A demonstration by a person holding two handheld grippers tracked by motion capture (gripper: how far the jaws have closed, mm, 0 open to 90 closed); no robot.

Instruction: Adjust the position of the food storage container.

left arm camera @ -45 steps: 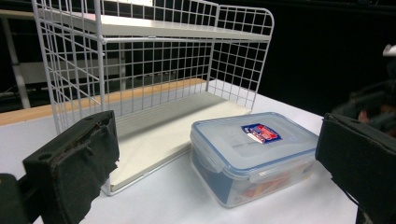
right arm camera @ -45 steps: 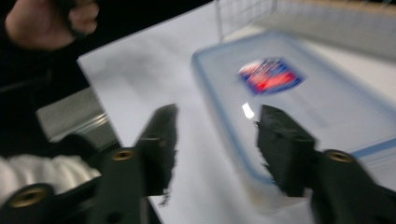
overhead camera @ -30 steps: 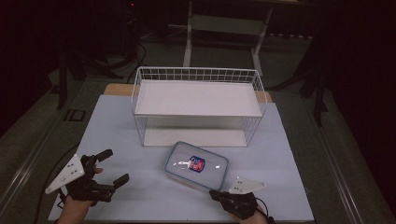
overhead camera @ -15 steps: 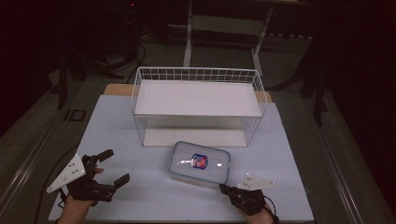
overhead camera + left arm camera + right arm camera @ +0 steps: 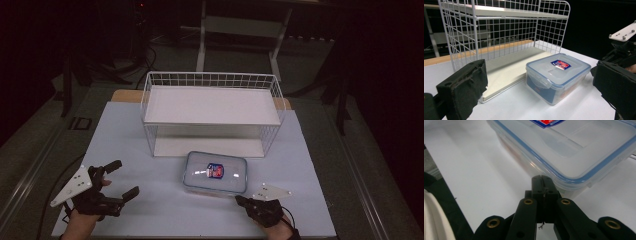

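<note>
Overhead, pale blue table (image 5: pixel 150 150) amid dark room.

A clear plastic food container (image 5: pixel 215 172) with a blue-rimmed snap-on lid lies flat and upright on the pale surface (image 5: pixel 165 210), a little below the centre of the high view. The lid is shut, with side clips folded down, and carries a red, white and blue sticker (image 5: pixel 216 170) near its middle. The box is rectangular with rounded corners, its long side running left to right, slightly turned. It sits just in front of the white wire rack (image 5: pixel 212 112).
</note>
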